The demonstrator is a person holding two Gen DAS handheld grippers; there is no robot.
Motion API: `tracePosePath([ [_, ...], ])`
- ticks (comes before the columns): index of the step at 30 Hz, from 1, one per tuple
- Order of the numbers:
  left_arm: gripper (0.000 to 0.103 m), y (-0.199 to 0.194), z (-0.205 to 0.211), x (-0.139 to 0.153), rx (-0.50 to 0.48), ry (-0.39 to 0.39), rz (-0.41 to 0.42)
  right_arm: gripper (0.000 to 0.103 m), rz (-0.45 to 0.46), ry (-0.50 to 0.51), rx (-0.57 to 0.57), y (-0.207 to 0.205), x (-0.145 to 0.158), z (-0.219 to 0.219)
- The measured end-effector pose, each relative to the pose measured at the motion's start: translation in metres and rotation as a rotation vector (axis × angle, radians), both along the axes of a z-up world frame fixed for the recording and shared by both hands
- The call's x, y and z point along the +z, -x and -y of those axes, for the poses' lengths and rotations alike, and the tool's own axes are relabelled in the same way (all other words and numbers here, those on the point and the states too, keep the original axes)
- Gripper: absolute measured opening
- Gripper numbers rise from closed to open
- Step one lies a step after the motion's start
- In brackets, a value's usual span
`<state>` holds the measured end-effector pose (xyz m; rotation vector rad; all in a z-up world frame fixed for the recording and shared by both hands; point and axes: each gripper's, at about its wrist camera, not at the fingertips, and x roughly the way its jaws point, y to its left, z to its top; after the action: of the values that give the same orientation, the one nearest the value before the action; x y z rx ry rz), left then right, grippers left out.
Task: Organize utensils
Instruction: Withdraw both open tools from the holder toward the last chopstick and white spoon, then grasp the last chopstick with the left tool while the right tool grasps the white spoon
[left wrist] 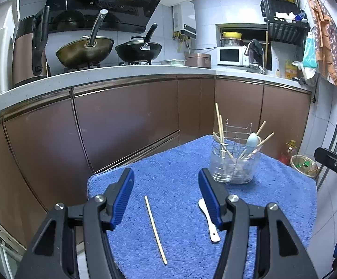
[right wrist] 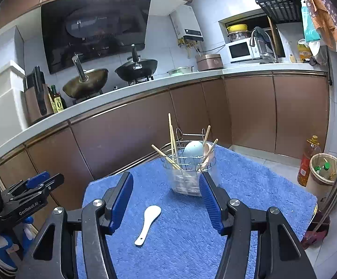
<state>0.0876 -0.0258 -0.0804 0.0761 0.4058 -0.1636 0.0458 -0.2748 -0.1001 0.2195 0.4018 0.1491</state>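
A single chopstick (left wrist: 155,230) lies flat on the blue towel (left wrist: 180,162), loose from the rest, and it sits directly below and ahead of the left gripper (left wrist: 166,193), in the gap between its two blue fingers. That placing looks deliberate: the jaws stand apart with nothing in them, lined up over the stick as if to come down on it. The stick runs roughly along the line the gripper points, so closing across its thin width would be the natural grasp.

Just inside the left gripper's right finger lies the white spoon (left wrist: 209,220), partly hidden by that finger. In the right wrist view the same white spoon (right wrist: 148,224) rests bowl-away, handle-near, below and slightly left of centre between the fingers of the right gripper (right wrist: 167,194), whose jaws are likewise released and empty. So each tool appears to be set over its own stray piece.

Further ahead of both grippers, well apart from the loose pieces, stands the clear holder (left wrist: 234,165) with its wire insert, upright on the towel. It already carries several chopsticks leaning outward and a pale blue spoon (right wrist: 193,152) with a pinkish one beside it, so it is probably where the two loose pieces belong.

Off the towel's right side stand a bin (right wrist: 325,171) and an oil bottle (right wrist: 308,160) on the floor; the brown cabinets (left wrist: 122,121) lie beyond.
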Motion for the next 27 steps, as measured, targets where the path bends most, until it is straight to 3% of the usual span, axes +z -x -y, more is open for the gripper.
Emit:
tracePosePath([
  [21, 0.056, -0.050, -0.011, -0.044, 0.021, 0.002, -0.146, 0.060, -0.135, 0.088, 0.048, -0.050, -0.035, -0.032],
  [27, 0.055, -0.085, -0.034, -0.072, 0.031, 0.073, -0.280, 0.061, -0.191, 0.135, 0.078, -0.067, -0.052, -0.047],
])
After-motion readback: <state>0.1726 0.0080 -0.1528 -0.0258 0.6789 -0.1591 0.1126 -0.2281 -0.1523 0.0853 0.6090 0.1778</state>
